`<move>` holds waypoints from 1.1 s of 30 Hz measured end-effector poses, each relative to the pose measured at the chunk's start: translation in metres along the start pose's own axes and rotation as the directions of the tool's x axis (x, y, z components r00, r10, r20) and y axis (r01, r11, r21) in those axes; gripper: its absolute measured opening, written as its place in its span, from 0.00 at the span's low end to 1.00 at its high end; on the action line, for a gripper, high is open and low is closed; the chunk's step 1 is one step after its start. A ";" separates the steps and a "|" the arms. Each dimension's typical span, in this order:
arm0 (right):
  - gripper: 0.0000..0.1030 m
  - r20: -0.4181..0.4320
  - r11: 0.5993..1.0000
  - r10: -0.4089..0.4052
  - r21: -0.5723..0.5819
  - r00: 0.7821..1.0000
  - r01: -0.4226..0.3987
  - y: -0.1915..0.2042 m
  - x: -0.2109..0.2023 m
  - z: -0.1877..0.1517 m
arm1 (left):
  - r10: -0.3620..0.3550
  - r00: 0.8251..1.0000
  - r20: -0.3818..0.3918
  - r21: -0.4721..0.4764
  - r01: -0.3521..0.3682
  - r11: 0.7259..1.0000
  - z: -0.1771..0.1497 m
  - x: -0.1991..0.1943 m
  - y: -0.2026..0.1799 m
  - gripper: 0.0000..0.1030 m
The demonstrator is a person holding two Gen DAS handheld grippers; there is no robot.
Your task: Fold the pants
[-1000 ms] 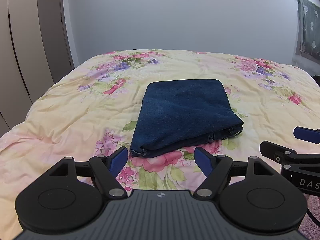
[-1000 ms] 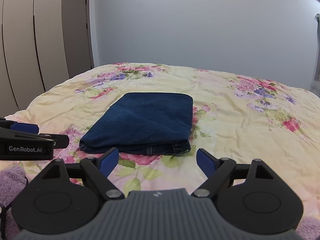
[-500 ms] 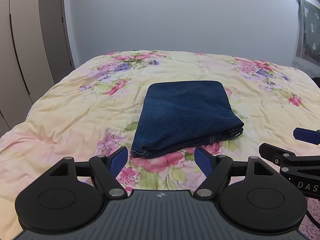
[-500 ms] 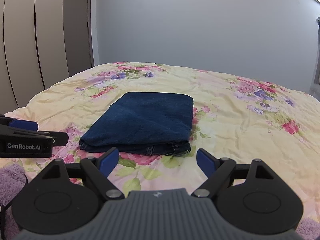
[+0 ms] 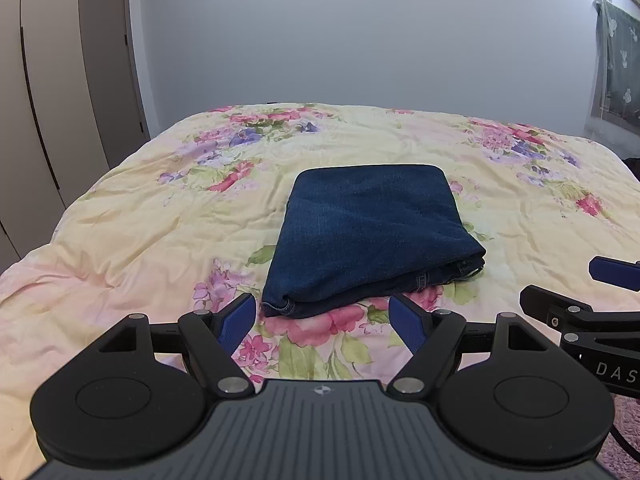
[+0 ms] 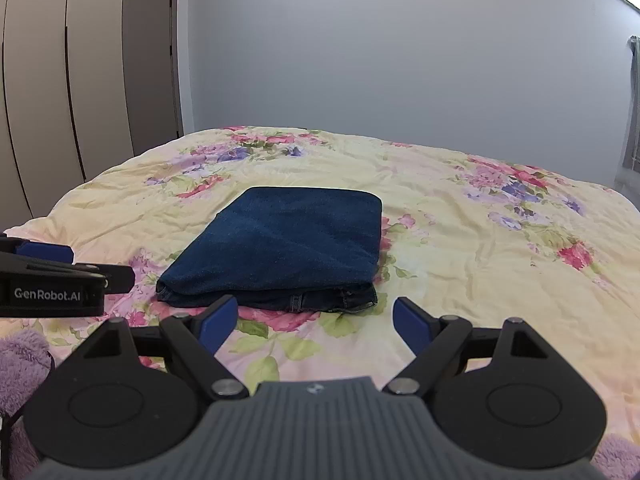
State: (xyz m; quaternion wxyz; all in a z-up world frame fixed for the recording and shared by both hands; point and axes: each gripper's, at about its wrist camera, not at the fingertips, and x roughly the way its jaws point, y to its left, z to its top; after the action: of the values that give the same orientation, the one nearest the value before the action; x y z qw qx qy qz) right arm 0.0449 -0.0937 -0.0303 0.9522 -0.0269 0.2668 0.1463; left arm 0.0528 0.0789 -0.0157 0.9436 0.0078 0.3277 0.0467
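Dark blue denim pants (image 5: 372, 236) lie folded into a compact rectangle on the floral bedspread (image 5: 160, 220), their stacked edges facing me. My left gripper (image 5: 322, 318) hovers open just short of the near edge, nothing between its blue pads. In the right wrist view the same pants (image 6: 288, 248) lie ahead and slightly left. My right gripper (image 6: 316, 320) is open and empty, held just before the folded edge. Each gripper shows at the side of the other's view: the right gripper (image 5: 592, 300) and the left gripper (image 6: 60, 276).
The bed's yellow floral cover (image 6: 480, 240) spreads wide around the pants. Grey wardrobe doors (image 5: 52, 100) stand to the left and a plain wall (image 6: 400, 60) behind. A purple fluffy fabric (image 6: 20, 364) lies at the near bed edge. A curtain (image 5: 616, 68) hangs at far right.
Both grippers have drawn back and risen slightly from the pants. The pants lie still. Both stay open.
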 end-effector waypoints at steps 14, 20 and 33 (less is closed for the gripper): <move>0.78 0.005 1.000 -0.004 0.006 1.000 0.004 0.000 -0.003 0.000 | 0.002 1.000 0.002 0.003 -0.002 1.000 0.000 -0.001 0.000 0.86; 0.78 0.007 1.000 -0.012 0.017 1.000 0.012 -0.002 -0.002 -0.001 | 0.013 1.000 0.013 -0.003 -0.013 1.000 -0.001 -0.003 -0.003 0.86; 0.79 -0.008 1.000 -0.006 0.016 1.000 0.006 -0.003 0.002 -0.002 | 0.009 1.000 0.021 0.007 -0.009 1.000 -0.002 -0.003 -0.007 0.80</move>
State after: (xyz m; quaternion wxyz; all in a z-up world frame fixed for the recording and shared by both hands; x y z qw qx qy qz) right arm 0.0465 -0.0965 -0.0329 0.9518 -0.0207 0.2717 0.1411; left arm 0.0504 0.0716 -0.0156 0.9467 0.0129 0.3180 0.0499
